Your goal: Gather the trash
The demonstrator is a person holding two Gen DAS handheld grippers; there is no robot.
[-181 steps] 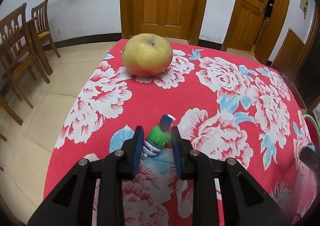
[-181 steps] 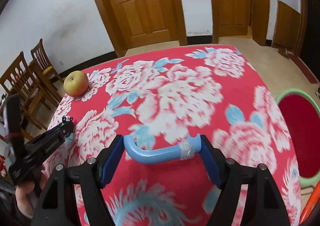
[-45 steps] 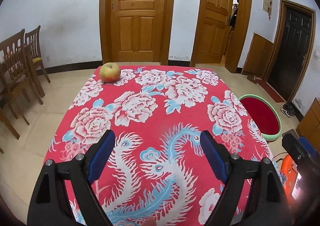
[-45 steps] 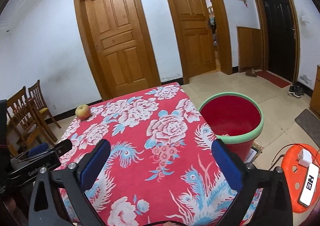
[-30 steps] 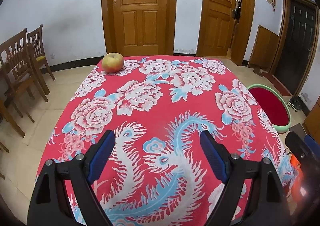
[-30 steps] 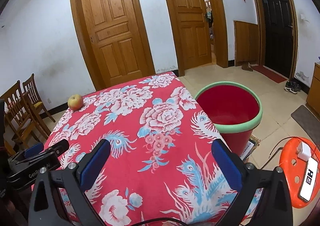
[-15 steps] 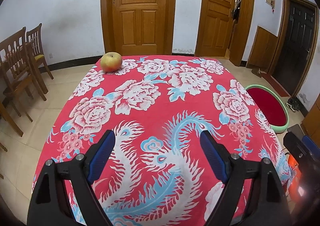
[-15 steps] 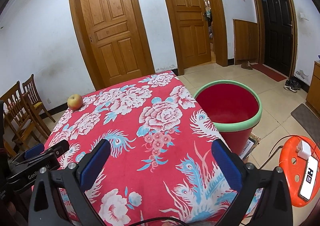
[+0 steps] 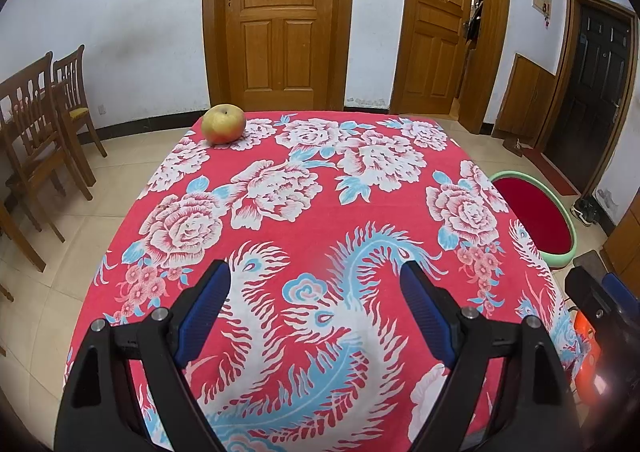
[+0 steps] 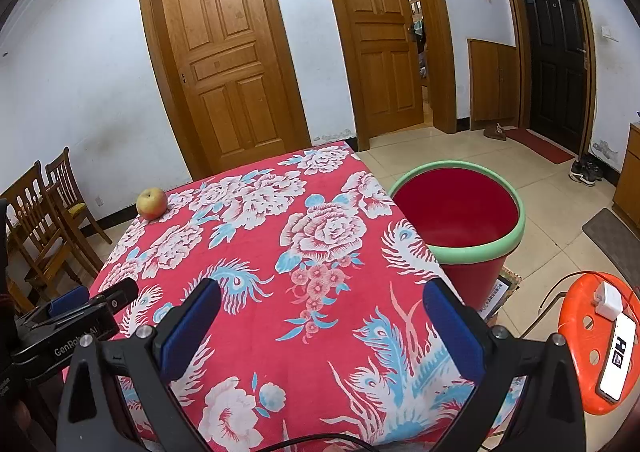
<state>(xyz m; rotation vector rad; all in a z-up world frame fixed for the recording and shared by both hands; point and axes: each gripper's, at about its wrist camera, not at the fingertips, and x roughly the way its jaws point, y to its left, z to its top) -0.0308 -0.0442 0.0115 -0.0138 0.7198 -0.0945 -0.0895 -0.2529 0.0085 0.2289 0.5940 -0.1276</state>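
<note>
Both tools are pulled back and empty now, and the little trash bits they held before are gone from them.

The left tool (image 9: 314,300) is wide open over the near part of the worktop (image 9: 340,220) and holds nothing. The right tool (image 10: 320,316) is wide open too and holds nothing. No trash shows on the red flower cloth. The only thing on it is an apple (image 9: 223,123), far ahead of the left tool and a bit to its left, at the far corner. The red bin (image 10: 464,212) with the green rim stands on the floor just beside the worktop, ahead and to the right of the right tool, so the right hand is nearer to it. I think the job looks about done. I cannot see what lies inside the bin.
</note>
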